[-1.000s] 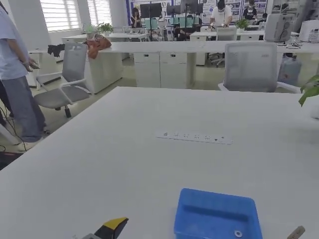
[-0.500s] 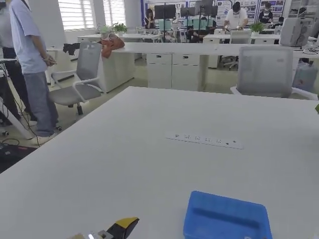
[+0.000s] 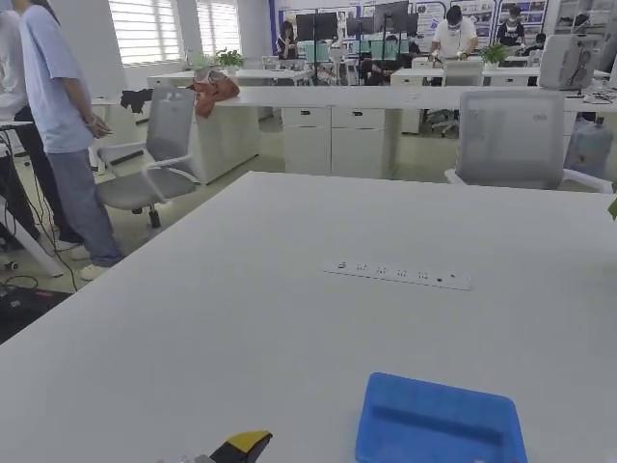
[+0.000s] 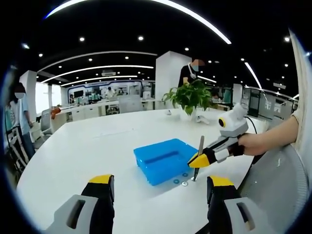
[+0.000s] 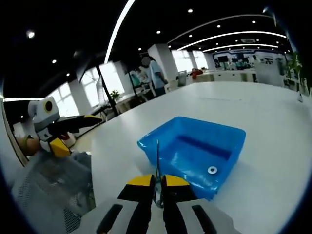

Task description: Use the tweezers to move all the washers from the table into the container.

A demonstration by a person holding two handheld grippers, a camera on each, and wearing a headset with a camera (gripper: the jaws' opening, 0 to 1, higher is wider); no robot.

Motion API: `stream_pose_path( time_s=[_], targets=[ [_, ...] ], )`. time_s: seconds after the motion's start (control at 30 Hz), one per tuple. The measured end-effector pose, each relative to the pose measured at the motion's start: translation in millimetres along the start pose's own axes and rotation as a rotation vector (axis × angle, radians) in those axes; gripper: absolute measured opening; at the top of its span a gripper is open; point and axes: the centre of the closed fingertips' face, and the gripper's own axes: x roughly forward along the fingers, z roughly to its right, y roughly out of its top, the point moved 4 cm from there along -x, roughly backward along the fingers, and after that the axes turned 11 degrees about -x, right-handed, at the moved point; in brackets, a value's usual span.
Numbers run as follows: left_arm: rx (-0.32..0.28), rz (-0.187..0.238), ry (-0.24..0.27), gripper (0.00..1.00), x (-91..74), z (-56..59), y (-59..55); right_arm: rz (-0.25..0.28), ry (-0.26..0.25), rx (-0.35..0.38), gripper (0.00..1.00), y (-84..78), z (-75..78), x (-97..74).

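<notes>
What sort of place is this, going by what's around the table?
Most likely an open-plan office: long white desks with drawer cabinets, mesh swivel chairs, and monitors where people work at the back.

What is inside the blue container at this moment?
One washer lies on the floor of the blue container, close to one wall. The floor strip behind the nearest wall is hidden.
</notes>
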Motion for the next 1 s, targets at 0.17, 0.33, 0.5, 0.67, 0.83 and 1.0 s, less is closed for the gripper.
stream_pose_path(
  time_s=[0.17,0.33,0.5,0.67,0.83,1.0],
  targets=[
    [0.003,0.001,0.003,0.79,-0.3,-0.5,0.3,-0.026,0.026,-0.106,0.04,0.3,-6.8,2.0],
    [-0.006,-0.003,0.014,0.79,-0.3,-2.6,-0.6,-0.075,0.037,-0.259,0.04,0.2,-17.6,4.2],
    [-0.056,0.078,-0.039,0.84,-0.8,4.8,10.7,-0.106,0.049,-0.372,0.04,0.1,-26.9,8.1],
    [-0.089,0.097,-0.028,0.85,-3.0,0.3,12.4,-0.123,0.034,-0.377,0.02,0.1,-20.8,7.1],
    [-0.053,0.054,-0.029,0.83,0.1,3.2,7.0,-0.104,0.035,-0.324,0.02,1.7,-18.3,5.0],
    [-0.074,0.073,-0.011,0.83,-1.8,-1.2,9.3,-0.038,0.041,-0.243,0.03,11.3,-17.4,2.7]
  ],
)
